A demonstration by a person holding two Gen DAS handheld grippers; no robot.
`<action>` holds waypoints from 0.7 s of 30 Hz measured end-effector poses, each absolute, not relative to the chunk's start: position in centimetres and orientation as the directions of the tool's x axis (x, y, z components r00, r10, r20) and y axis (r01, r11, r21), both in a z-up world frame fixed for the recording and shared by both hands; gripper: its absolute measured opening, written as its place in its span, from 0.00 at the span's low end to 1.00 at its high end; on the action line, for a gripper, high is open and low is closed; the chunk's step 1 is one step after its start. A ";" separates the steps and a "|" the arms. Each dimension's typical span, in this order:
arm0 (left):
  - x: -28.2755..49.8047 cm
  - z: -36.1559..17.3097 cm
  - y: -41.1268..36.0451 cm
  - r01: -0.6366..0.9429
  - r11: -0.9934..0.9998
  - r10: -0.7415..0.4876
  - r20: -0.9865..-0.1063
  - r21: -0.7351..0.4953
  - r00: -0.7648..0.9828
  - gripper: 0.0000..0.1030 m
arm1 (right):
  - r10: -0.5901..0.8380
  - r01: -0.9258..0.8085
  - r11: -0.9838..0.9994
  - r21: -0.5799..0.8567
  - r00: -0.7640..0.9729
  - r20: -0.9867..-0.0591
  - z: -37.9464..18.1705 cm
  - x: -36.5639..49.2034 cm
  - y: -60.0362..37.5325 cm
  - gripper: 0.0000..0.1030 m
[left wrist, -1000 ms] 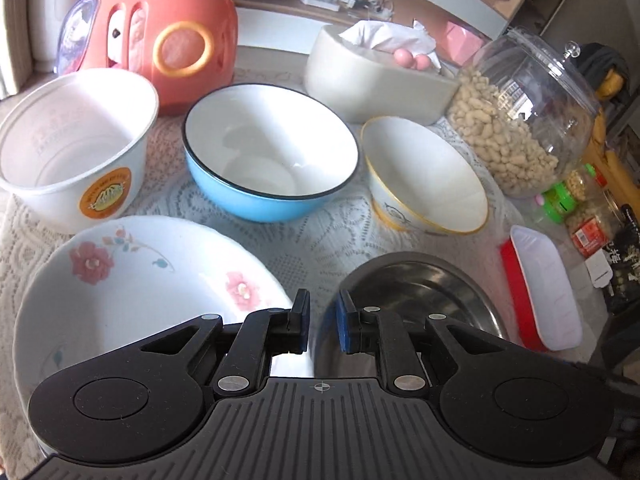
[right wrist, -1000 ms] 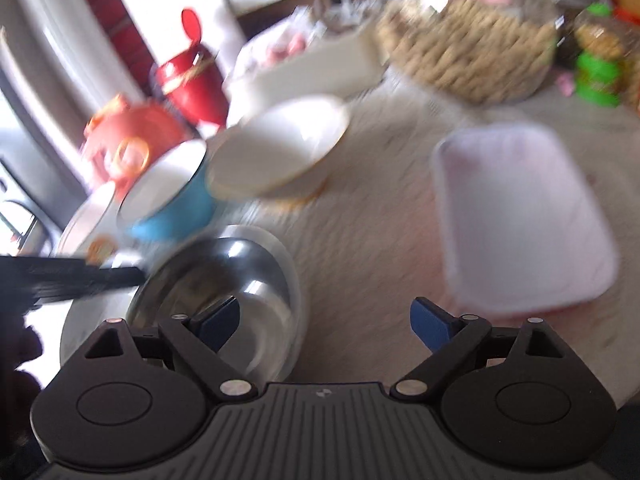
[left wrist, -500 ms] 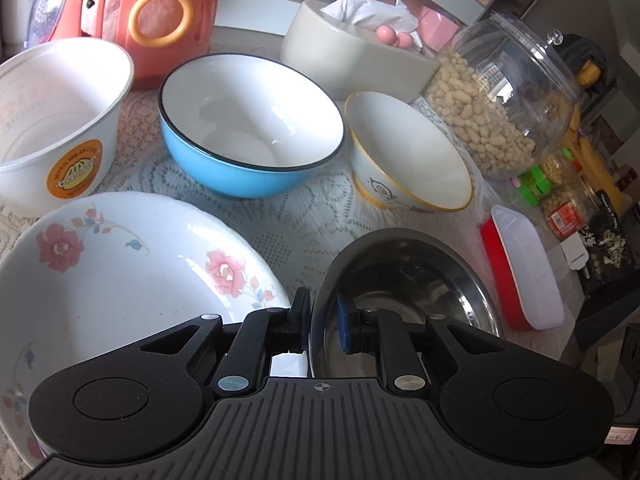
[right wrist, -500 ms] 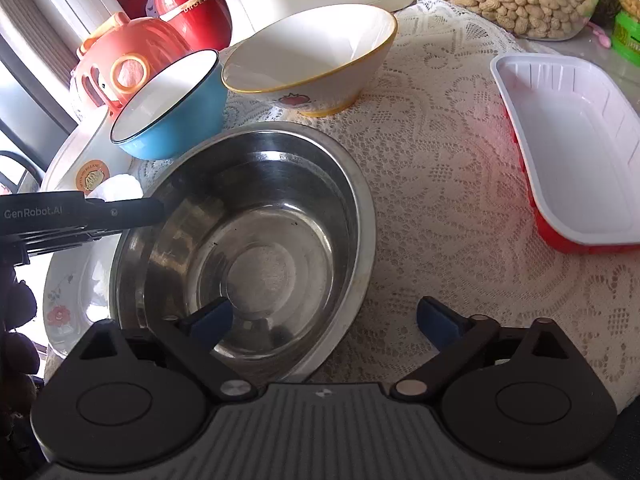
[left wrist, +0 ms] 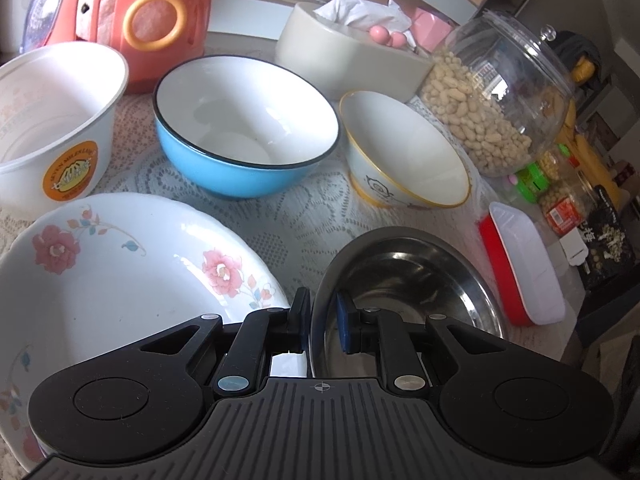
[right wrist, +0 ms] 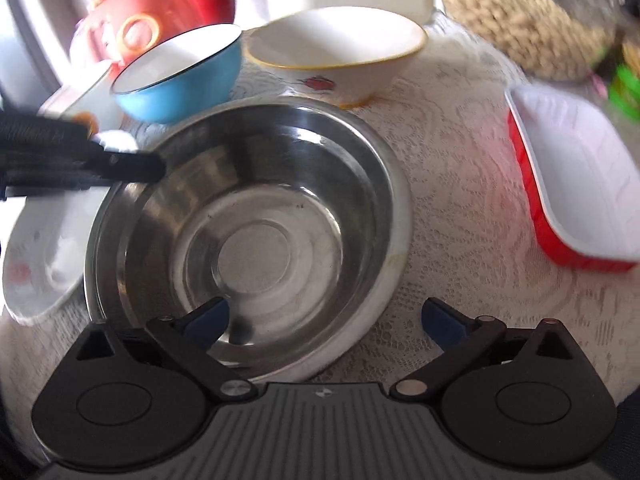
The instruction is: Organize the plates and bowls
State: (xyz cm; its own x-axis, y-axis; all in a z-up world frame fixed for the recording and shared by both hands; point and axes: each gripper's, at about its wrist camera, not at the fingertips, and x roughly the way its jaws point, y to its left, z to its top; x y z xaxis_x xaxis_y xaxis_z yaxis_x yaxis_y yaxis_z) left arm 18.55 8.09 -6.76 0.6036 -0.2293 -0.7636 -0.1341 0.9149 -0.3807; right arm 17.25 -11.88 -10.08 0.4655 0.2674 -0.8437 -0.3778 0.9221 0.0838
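My left gripper (left wrist: 323, 322) is shut on the near rim of a steel bowl (left wrist: 412, 280), one finger inside and one outside. The right wrist view shows the same steel bowl (right wrist: 256, 236) with the left gripper's fingers (right wrist: 132, 166) on its left rim. My right gripper (right wrist: 324, 320) is open and empty, its left finger over the bowl's near edge. A flowered white plate (left wrist: 120, 276) lies left of the steel bowl. Behind stand a blue bowl (left wrist: 244, 128), a yellow-rimmed white bowl (left wrist: 404, 152) and a white paper tub (left wrist: 52, 120).
A red and white tray (left wrist: 524, 264) lies at the table's right edge, also in the right wrist view (right wrist: 576, 192). A peanut jar (left wrist: 496, 96), a tissue box (left wrist: 344, 56) and an orange plastic case (left wrist: 132, 16) stand at the back. A lace cloth (right wrist: 460, 184) covers the table.
My left gripper stays shut on the steel bowl's rim and has moved slightly. My right gripper has swung toward the bowl, still open, and now hangs over its near edge.
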 end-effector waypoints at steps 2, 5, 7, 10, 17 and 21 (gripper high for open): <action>18.4 -6.9 7.6 -0.127 0.922 -0.220 -0.764 -0.366 0.606 0.16 | 0.309 -0.384 0.916 0.116 0.491 -0.815 -9.5 17.4 -12.6 0.82; 18.0 -6.8 6.9 -0.118 0.925 -0.224 -0.770 -0.360 0.598 0.17 | 0.313 -0.321 0.937 0.140 0.585 -0.748 -7.8 17.9 -14.3 0.76; 17.5 -6.7 6.3 -0.100 0.913 -0.267 -0.765 -0.395 0.586 0.18 | 0.310 -0.326 0.937 0.127 0.606 -0.733 -7.2 18.3 -15.0 0.57; 15.9 -6.3 4.5 -0.076 0.914 -0.292 -0.776 -0.399 0.559 0.18 | 0.323 -0.319 0.935 0.151 0.597 -0.735 -6.5 18.3 -16.5 0.47; 13.4 -7.6 0.6 -0.065 0.935 -0.272 -0.824 -0.348 0.496 0.18 | 0.375 -0.371 0.910 0.184 0.550 -0.746 -6.7 16.1 -20.3 0.46; 14.7 -9.4 -0.2 -0.089 0.936 -0.257 -0.836 -0.339 0.485 0.18 | 0.368 -0.337 0.919 0.206 0.542 -0.755 -7.8 16.2 -20.8 0.46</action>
State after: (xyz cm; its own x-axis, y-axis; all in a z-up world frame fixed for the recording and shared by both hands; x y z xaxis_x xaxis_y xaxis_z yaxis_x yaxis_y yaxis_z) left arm 14.68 -0.22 -9.36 0.4850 -0.2568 -0.8360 -0.0891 0.9364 -0.3394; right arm 16.23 -20.75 -7.79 0.5422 0.3684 -0.7552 -0.3375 0.9186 0.2058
